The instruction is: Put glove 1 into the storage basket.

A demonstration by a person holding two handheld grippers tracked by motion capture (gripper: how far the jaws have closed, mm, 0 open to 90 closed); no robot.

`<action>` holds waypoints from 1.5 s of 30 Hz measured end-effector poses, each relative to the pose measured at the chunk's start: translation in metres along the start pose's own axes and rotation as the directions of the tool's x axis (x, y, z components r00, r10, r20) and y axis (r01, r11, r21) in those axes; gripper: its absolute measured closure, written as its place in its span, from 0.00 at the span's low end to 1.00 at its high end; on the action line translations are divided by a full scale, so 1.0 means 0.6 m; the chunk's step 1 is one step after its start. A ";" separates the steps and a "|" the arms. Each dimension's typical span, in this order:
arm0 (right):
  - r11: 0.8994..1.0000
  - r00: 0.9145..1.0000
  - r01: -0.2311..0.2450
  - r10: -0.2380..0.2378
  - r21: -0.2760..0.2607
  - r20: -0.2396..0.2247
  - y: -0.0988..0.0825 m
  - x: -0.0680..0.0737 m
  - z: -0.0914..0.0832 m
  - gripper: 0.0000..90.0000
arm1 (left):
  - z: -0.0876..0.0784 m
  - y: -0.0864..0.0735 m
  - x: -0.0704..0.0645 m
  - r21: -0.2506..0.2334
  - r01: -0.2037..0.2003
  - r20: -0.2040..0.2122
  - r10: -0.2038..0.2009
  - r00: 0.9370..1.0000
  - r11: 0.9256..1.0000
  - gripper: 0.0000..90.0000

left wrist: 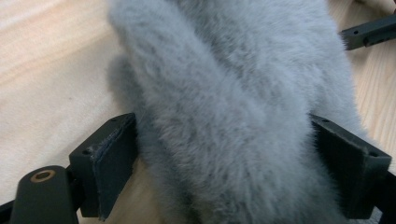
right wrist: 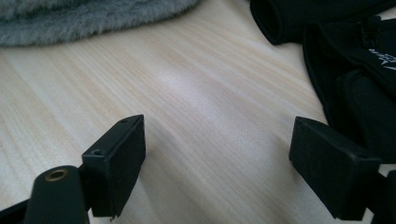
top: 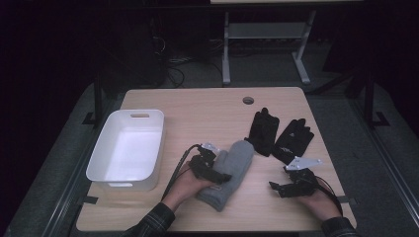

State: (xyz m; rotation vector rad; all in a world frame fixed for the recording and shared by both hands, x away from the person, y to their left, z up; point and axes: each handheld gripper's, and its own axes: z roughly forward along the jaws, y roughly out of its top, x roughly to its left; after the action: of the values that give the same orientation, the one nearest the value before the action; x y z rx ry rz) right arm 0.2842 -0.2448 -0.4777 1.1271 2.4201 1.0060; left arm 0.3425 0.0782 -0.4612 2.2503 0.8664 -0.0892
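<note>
Risk: left claw (left wrist: 224, 154), spread wide astride the grey mitten (top: 231, 170) lying mid-worktop (top: 197, 106), may pinch only fluff and slip; right claw (right wrist: 219, 163) gapes empty beside black gloves (top: 279, 134)

Dim room, grey desk frame (top: 267, 34) behind
</note>
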 end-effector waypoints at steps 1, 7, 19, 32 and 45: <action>1.000 1.000 -0.003 0.003 -0.001 0.001 0.000 0.000 0.000 0.19 | 0.000 0.000 0.000 -0.001 -0.001 -0.001 0.001 1.000 1.000 0.15; 0.999 1.000 -0.008 0.008 -0.031 0.004 -0.006 -0.004 0.004 0.13 | -0.001 0.000 -0.002 0.007 -0.038 0.028 0.038 0.999 0.999 0.25; 0.999 1.000 -0.017 0.017 -0.031 0.004 -0.006 -0.004 0.005 0.12 | 0.000 0.009 -0.003 0.053 -0.052 0.118 0.045 0.992 0.997 0.65; 0.999 1.000 -0.016 0.016 -0.031 0.004 -0.006 -0.004 0.005 0.12 | -0.035 0.020 -0.014 0.051 -0.099 0.101 0.093 0.990 0.994 0.86; 0.999 1.000 -0.016 0.016 -0.031 0.004 -0.006 -0.004 0.005 0.12 | -0.080 0.029 -0.017 0.008 -0.104 0.065 0.104 0.992 0.995 0.87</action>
State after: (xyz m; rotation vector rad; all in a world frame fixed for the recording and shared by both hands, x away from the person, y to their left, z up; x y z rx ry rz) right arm 0.2855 -0.2469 -0.4821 1.1387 2.3872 1.0408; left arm 0.3366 0.0944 -0.4124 2.2855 0.7149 -0.1181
